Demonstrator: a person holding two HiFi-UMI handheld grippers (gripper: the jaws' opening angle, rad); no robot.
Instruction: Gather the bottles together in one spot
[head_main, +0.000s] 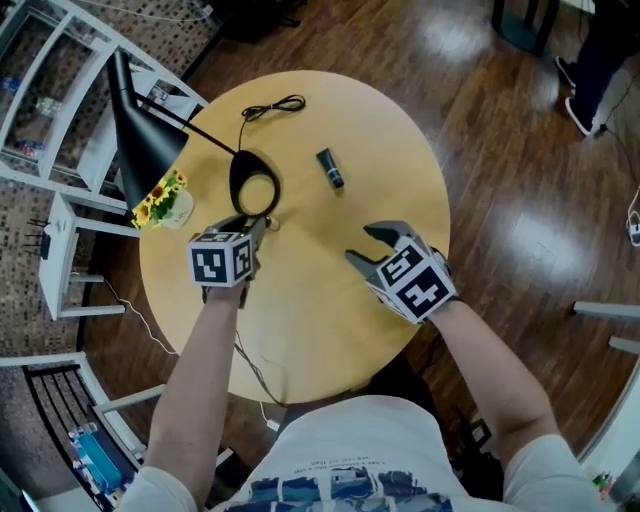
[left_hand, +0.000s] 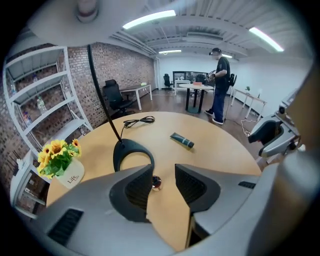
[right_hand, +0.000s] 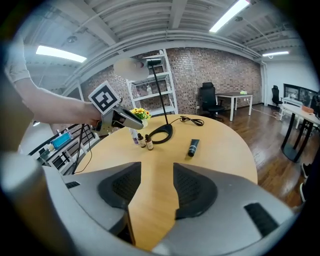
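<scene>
**Bench** (head_main: 300, 330): round, pale wood, on a dark plank floor.

**Left gripper** (head_main: 250, 224): held over the left part of the bench, tilted down, just near of the lamp base. Jaws stand apart and grip nothing. In the left gripper view (left_hand: 164, 184), the top of one small dark bottle (left_hand: 156, 182) shows in the gap. It is close by the left jaw and stands on the bench, with no pad pressing on it.

**Right gripper** (head_main: 360, 243): over the right part of the bench, well apart from the bottles. Jaws are open with only bare wood between them (right_hand: 157, 186).

**Bottles**: three stand grouped upright on the left part of the bench, just beside the lamp base and under the left gripper. They are a pale bottle (right_hand: 134, 136), a brown bottle (right_hand: 141, 140) and a second brown bottle (right_hand: 149, 143).

**Dark tube** (head_main: 330, 167): lies flat, farther off and to the right, apart from the group.

**Desk lamp**: black shade (head_main: 140, 140) and a ring-shaped base (head_main: 255, 182). Its cable (head_main: 270, 107) is coiled at the far edge.

**Sunflower pot** (head_main: 170, 205): at the left rim.

**White shelf unit** (head_main: 60, 90): beyond the bench, to the left.
</scene>
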